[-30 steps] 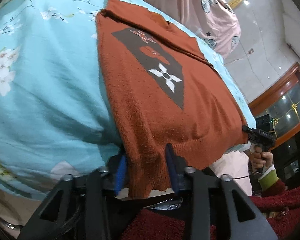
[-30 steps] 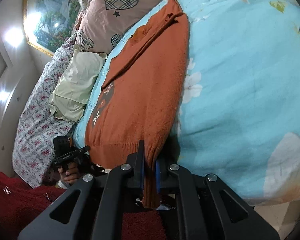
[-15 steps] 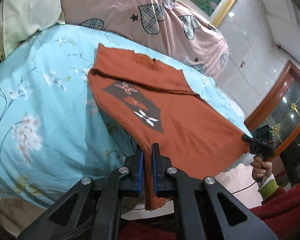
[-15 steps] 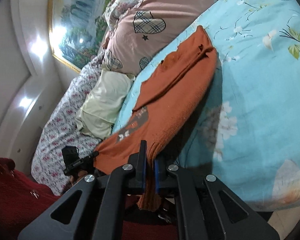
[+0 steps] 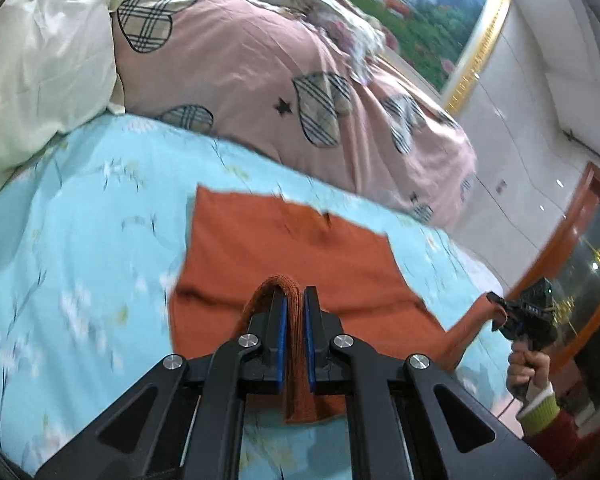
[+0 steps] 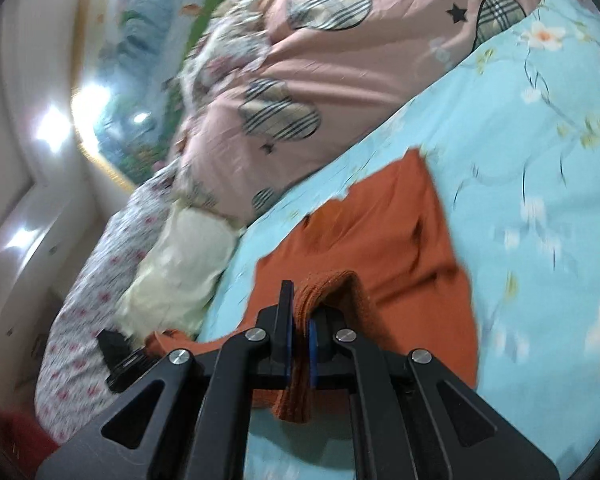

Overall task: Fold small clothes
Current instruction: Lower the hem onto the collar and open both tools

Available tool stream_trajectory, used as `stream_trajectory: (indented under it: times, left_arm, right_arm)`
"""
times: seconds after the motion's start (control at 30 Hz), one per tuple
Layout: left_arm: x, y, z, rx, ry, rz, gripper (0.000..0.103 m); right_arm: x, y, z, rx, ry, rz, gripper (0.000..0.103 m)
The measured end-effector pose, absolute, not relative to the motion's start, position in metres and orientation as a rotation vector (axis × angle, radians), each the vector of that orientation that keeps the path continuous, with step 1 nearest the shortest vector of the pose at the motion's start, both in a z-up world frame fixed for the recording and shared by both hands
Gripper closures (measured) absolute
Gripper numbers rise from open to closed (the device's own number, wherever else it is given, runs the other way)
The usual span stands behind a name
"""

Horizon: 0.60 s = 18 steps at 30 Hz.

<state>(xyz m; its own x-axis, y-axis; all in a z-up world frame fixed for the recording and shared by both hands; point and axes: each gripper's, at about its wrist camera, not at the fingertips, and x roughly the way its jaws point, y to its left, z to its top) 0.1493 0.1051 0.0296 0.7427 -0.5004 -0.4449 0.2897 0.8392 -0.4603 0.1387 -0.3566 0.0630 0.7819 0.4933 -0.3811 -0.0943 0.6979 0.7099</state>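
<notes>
An orange knit sweater [image 5: 292,248] lies on the light blue floral bedspread [image 5: 72,240]. My left gripper [image 5: 294,300] is shut on the left corner of its hem, which bunches between the blue pads. My right gripper [image 6: 300,312] is shut on the other hem corner, and the sweater [image 6: 380,232] spreads ahead of it. The hem is lifted over the sweater's body, and the printed front is hidden. The right gripper also shows in the left wrist view [image 5: 500,308] at the right edge, with cloth stretched to it.
A pink quilt with plaid hearts [image 5: 260,64] is piled at the back of the bed. A cream pillow [image 5: 36,64] lies at the far left. A framed landscape painting [image 5: 428,4] hangs on the wall. A wooden cabinet [image 5: 588,248] stands at the right.
Both grippers have carried the hem up and forward over the sweater toward the collar. The dark print on the front is now covered. The left gripper closed on the hem a second ago.
</notes>
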Motion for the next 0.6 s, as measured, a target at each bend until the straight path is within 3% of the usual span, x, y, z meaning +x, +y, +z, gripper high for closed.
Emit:
stream_trajectory:
  times: [0.27,0.6]
  left_arm:
    - [0.277,0.093,0.025,-0.328,0.646,-0.324,0.097]
    - [0.369,0.093,-0.029,-0.306,0.773,-0.233,0.097]
  right_arm:
    - [0.252,-0.368,0.046,0.666,0.717,0.155,0.096]
    - [0.311,-0.372,-0.007,0.639,0.852,0.067,0.096]
